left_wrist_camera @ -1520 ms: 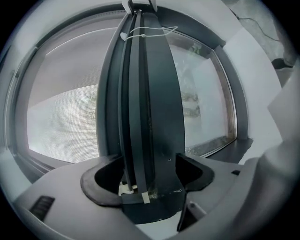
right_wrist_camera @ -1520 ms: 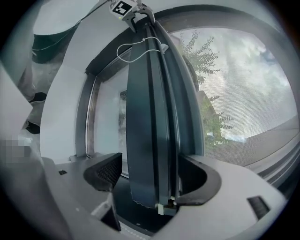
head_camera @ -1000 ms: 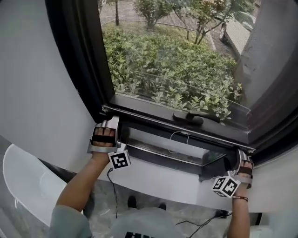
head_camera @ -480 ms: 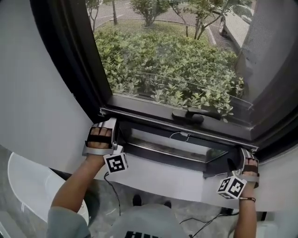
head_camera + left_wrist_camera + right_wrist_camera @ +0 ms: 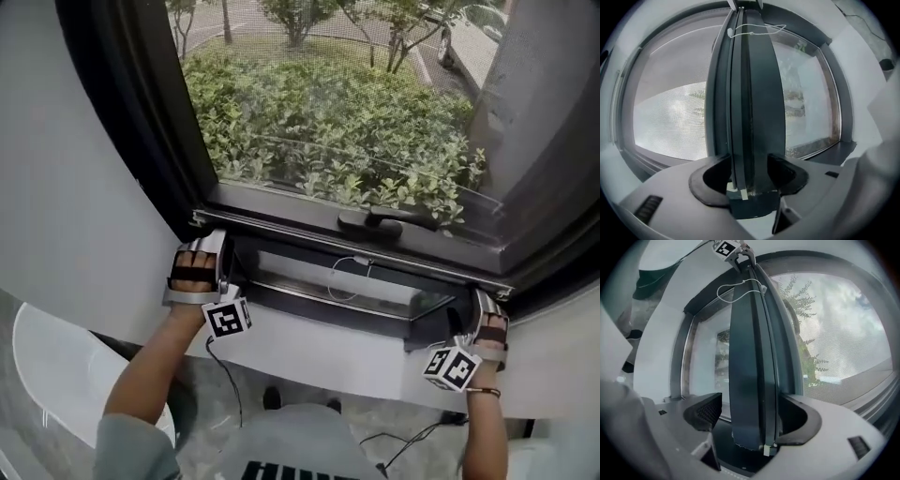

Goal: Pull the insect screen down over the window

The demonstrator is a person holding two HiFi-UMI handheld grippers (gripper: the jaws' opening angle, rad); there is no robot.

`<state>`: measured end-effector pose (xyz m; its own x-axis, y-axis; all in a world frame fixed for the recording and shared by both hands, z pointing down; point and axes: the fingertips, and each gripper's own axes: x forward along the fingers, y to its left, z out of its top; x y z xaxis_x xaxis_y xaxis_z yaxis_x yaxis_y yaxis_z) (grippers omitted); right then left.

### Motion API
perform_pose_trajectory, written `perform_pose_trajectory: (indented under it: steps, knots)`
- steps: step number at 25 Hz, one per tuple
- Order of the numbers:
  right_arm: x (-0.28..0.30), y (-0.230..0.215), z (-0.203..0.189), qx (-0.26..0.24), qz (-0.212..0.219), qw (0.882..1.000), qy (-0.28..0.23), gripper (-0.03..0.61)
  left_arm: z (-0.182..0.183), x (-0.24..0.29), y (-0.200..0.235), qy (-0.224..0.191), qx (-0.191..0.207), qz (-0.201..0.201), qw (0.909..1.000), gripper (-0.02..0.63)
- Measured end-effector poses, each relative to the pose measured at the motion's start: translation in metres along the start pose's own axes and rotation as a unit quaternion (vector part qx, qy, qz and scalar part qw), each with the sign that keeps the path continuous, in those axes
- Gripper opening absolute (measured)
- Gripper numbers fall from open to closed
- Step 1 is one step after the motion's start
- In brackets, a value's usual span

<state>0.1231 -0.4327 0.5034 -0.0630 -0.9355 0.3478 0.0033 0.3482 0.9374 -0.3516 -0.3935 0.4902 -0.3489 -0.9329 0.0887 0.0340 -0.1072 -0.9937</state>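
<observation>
Screen's pull bar (image 5: pixel 752 93) runs level, crosswise through both: left hand-held gripper (image 5: pixel 749 177), jaws just closed, clamps its left end; right hand-held gripper (image 5: pixel 752 420) straddles right end, not clenched

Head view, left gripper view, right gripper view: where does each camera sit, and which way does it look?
Head view: on the person's head, looking steeply down at the screen bar; shows left forearm, right forearm, left claw, right claw.
Left gripper view: on the left claw, looking along the bar; its jaws have just been closing and grip it.
Right gripper view: on the right claw, looking back along the bar, which stands between its jaws.
Shared: all views show the bar and white cord.
</observation>
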Motion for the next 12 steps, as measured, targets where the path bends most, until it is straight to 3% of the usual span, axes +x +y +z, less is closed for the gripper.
perform_pose_trajectory:
  steps: [5, 12]
  knots:
    - [0.0085, -0.0048, 0.0002, 0.006, -0.054, 0.999, -0.003, 0.364, -0.0009, 0.0056, 0.0004, 0.019, -0.013, 0.038, 0.9990, 0.281]
    - [0.0034, -0.0066, 0.0020, -0.006, -0.018, 1.000, -0.004, 0.357, -0.0025, 0.0033, 0.0038, 0.029, -0.001, 0.040, 0.9988, 0.282]
